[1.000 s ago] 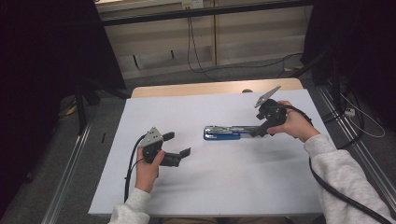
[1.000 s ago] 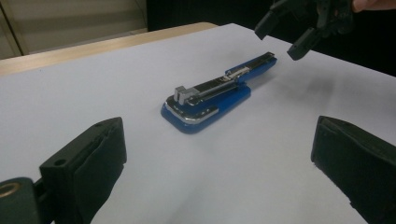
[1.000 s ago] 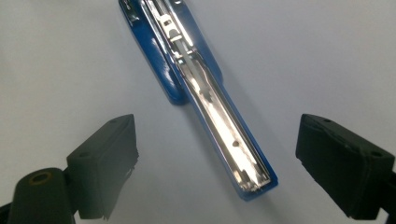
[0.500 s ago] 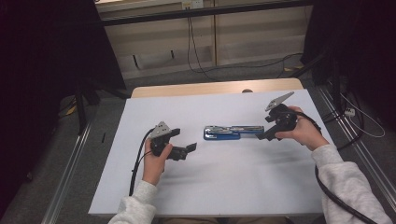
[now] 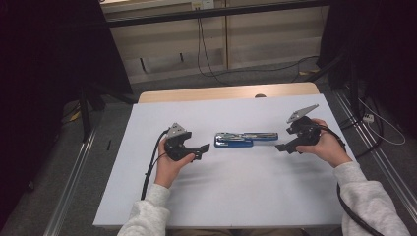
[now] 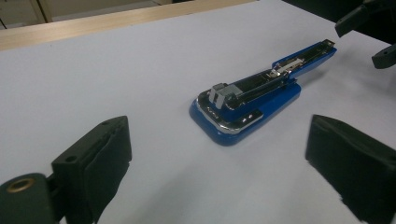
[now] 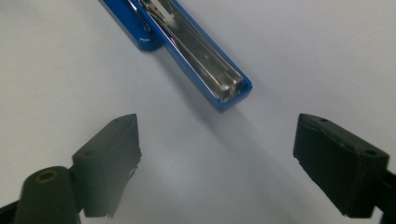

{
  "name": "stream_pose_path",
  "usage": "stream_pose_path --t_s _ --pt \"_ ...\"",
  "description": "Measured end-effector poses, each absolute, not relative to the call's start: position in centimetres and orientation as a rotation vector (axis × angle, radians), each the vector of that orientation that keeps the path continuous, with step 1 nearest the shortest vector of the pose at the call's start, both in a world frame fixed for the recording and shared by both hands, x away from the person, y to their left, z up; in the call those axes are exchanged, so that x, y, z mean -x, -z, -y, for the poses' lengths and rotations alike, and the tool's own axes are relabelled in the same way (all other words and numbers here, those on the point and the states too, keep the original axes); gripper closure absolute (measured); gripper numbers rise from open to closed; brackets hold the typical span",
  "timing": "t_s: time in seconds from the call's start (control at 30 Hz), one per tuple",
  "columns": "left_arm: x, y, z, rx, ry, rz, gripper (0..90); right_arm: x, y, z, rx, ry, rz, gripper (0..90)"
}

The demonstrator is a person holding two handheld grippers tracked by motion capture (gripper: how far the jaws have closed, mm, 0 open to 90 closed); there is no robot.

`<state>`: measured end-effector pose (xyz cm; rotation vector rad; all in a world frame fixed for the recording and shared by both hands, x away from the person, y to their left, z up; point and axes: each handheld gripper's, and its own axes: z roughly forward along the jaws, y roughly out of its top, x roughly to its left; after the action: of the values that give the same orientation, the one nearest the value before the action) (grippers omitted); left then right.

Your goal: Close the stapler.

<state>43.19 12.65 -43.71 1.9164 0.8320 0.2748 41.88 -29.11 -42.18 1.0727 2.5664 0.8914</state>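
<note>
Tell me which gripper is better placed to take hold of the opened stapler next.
Left, marginally. The left gripper is open beside the blue stapler's thick base end, which sits squarely ahead of its jaws. The right gripper, also open, faces only the thin raised arm tip.

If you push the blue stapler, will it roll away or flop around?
Probably not roll: the blue stapler lies flat on a wide base. Its top arm is swung open, so that hinged part might swing when lifted. Shiny metal and plastic suggest it is stiff and perhaps slippery.
</note>
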Motion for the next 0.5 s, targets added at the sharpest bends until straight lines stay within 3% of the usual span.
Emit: stream_pose_path --t_s 0.03,0.07,0.1,0.17,0.3,0.33,0.5 --pt "-43.3 43.8 -12.6 -1.911 -0.285 -0.846 18.6 -41.8 42.2 29.3 -1.078 -0.889 -2.565 17.3" --pt "-43.5 43.9 -12.5 -1.911 -0.289 -0.855 28.3 -41.6 42.3 29.7 -1.100 -0.917 -2.553 25.4" --pt "-43.6 44.0 -12.5 -1.915 -0.297 -0.864 28.3 -41.6 42.3 29.7 -1.100 -0.917 -2.553 25.4" --pt "-43.9 44.3 -12.4 -1.914 -0.308 -0.902 39.5 -41.5 42.4 30.1 -1.131 -0.935 -2.525 29.4" --pt "-44.3 44.8 -12.1 -1.938 -0.321 -0.922 60.5 -41.3 42.6 30.6 -1.180 -0.931 -2.481 49.2" --pt "-44.4 44.8 -12.0 -1.949 -0.323 -0.923 70.0 -41.2 42.7 30.6 -1.182 -0.905 -2.465 58.6" --pt "-44.9 45.1 -10.7 -1.985 -0.303 -0.925 80.3 -41.2 43.1 30.4 -1.186 -0.893 -2.476 75.3"
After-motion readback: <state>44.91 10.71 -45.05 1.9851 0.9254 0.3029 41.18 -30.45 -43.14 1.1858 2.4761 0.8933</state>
